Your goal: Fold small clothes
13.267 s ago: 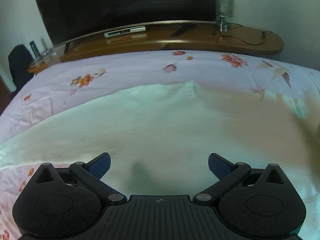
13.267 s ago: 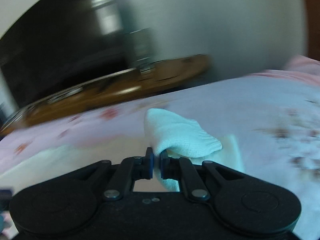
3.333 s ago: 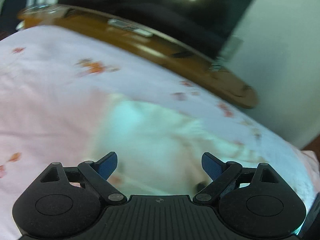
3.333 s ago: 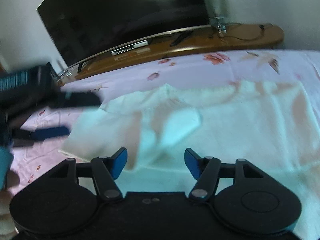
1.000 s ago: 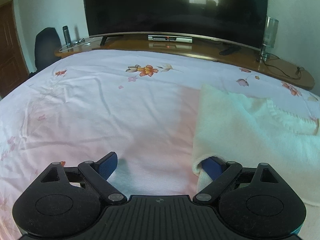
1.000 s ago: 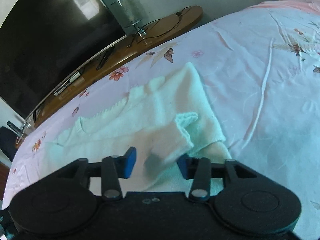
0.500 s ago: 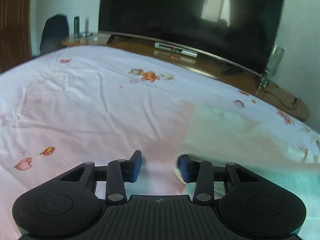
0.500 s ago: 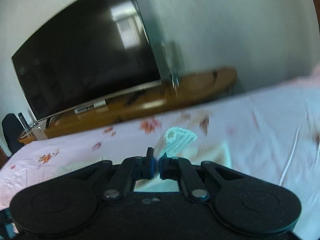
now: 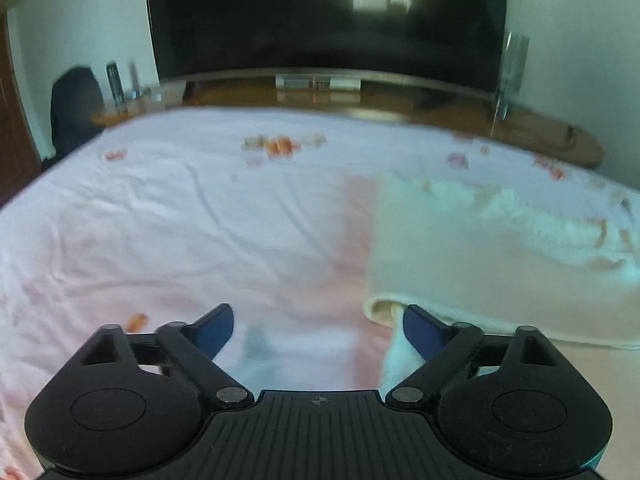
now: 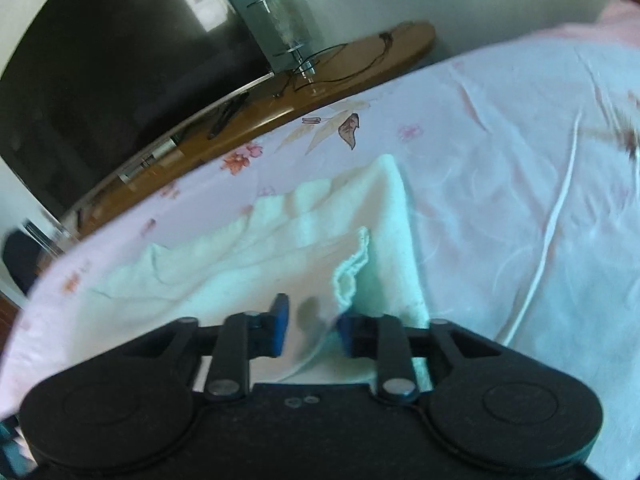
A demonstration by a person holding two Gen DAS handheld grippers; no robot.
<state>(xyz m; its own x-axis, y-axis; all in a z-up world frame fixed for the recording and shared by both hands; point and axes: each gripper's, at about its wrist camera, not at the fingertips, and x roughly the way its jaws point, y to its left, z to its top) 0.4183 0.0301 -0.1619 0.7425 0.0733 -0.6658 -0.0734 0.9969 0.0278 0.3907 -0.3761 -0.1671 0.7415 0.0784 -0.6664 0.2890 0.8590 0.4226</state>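
Having clamped the white garment (image 10: 280,248) a moment ago, the right hand-held gripper (image 10: 312,326) now gapes, like the empty left (image 9: 318,326).

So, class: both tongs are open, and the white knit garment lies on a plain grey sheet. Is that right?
Not quite. The white knit garment lies on a pink floral sheet, as the right wrist view shows. Both the left tongs and right tongs are indeed open.

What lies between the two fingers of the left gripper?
In the left wrist view, mostly bare floral bedsheet lies between the open left gripper fingers; the white garment corner reaches only the right finger.
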